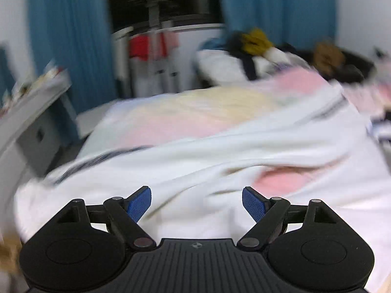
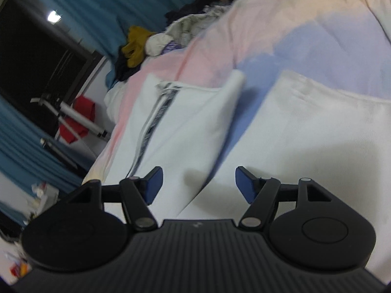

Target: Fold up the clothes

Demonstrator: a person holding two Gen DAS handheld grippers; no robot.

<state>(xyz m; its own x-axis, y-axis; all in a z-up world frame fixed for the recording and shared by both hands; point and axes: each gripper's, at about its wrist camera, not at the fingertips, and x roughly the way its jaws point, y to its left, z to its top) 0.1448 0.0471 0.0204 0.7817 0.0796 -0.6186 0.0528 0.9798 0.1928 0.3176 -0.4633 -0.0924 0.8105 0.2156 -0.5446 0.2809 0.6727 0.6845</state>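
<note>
A white garment with a dark striped side band [image 1: 195, 161] lies spread and rumpled on the bed; the left wrist view is motion-blurred. My left gripper [image 1: 196, 204] is open and empty just above its near part. In the right wrist view the same garment looks like white trousers, with one leg [image 2: 180, 122] bearing the stripe and the other leg [image 2: 305, 134] to its right. My right gripper [image 2: 198, 185] is open and empty above the gap between the two legs.
The bed has a pastel pink, yellow and blue sheet [image 2: 281, 36]. A heap of other clothes [image 1: 256, 41] lies at the far end. A drying rack with red cloth [image 1: 151, 46], teal curtains [image 1: 68, 36] and a grey desk [image 1: 31, 112] stand at the left.
</note>
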